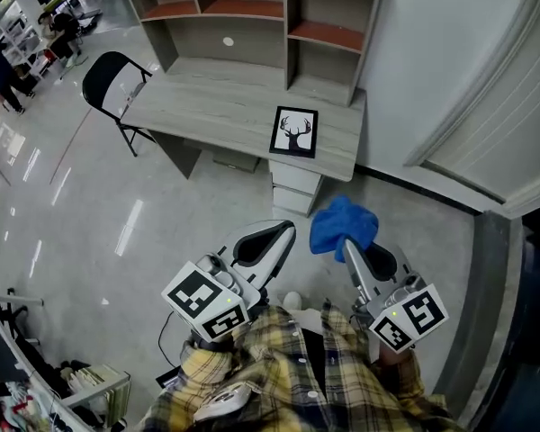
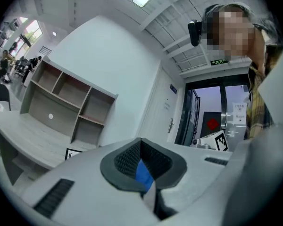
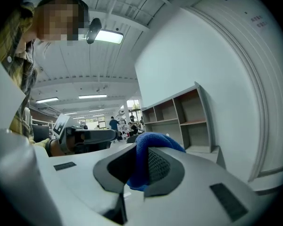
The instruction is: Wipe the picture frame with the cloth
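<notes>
At the front right corner of the grey wooden desk (image 1: 207, 106), with bare top to its left, lies the black-rimmed picture frame (image 1: 294, 132) with a deer silhouette. The right gripper (image 1: 351, 248) clamps the crumpled blue cloth (image 1: 342, 223). The left gripper (image 1: 283, 234) is closed and empty.

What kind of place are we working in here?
Probably a large open workshop or lab hall with an office corner: a desk with a shelf unit against the wall, a black folding chair on a glossy floor, and people at other tables far off.
</notes>
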Motion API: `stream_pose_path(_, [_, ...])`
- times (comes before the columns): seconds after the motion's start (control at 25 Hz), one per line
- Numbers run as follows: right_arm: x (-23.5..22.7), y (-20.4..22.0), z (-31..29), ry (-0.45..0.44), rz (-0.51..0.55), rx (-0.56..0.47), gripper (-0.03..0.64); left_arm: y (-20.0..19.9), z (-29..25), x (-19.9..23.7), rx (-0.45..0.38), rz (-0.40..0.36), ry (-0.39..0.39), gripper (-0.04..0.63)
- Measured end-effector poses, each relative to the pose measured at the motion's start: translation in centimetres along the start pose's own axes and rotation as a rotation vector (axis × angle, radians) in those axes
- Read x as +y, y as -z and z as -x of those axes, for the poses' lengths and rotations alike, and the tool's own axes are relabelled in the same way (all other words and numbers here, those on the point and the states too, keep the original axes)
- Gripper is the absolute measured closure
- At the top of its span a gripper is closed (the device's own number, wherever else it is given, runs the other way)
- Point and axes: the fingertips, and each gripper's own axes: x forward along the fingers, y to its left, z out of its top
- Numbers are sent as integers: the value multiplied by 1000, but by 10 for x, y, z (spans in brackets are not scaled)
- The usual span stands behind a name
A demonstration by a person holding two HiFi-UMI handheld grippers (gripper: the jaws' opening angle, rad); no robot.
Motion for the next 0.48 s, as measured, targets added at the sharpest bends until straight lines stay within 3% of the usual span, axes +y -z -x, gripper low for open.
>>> stream_pose_path(0.48, [1, 12, -19, -61, -32, 30, 569, 6, 14, 22, -6, 24, -81, 589])
